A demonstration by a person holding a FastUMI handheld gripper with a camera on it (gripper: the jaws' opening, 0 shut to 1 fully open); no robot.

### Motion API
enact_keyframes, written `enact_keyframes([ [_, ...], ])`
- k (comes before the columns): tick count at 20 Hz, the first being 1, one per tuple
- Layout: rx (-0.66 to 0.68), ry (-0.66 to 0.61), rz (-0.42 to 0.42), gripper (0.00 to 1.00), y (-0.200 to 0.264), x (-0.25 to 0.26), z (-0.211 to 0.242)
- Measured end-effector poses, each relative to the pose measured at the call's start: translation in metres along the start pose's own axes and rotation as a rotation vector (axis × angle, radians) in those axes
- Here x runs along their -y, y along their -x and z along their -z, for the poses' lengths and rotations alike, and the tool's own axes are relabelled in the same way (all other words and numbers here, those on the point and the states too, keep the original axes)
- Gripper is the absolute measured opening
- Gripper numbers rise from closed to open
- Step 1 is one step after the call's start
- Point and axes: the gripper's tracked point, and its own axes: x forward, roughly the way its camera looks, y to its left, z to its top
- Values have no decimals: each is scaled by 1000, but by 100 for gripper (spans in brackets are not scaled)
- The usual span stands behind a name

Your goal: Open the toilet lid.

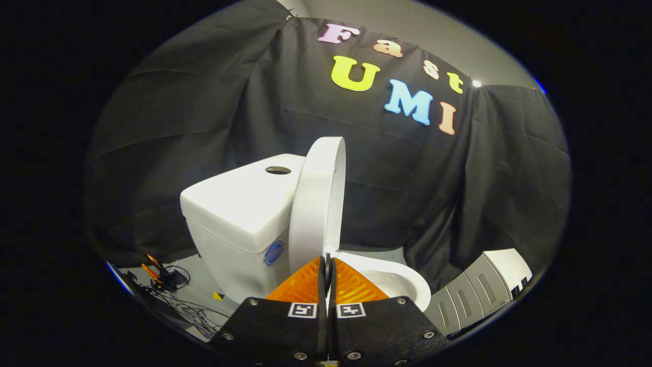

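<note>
The white toilet stands just ahead of me. Its lid [317, 204] is raised upright, seen nearly edge-on, and rests close against the tank [237, 204]. The open bowl [395, 281] shows to the right of the lid, beyond my right finger. My gripper [327, 261] is shut, its two orange fingers [300, 285] pressed together with nothing between them. The tips sit right at the lid's lower edge; whether they touch it I cannot tell.
A round flush button [278, 169] sits on top of the tank. A grey and white cabinet [481, 288] stands on the floor to the right of the bowl. Cables and small orange tools [165, 278] lie on the floor left of the tank.
</note>
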Motion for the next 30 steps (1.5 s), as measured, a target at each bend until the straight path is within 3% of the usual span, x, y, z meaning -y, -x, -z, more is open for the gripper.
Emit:
enact_keyframes([
  [5,0,80,32,0,0,0,2],
  [13,-14,-105,-94,3,1,0,2],
  [15,-23,-104,-155,11,5,-6,0],
  [18,23,-131,-177,28,15,3,-13],
  [22,106,-248,-232,97,39,21,-39],
  [28,226,-408,-263,95,64,111,-70],
  [30,260,-421,-228,95,66,157,-73],
])
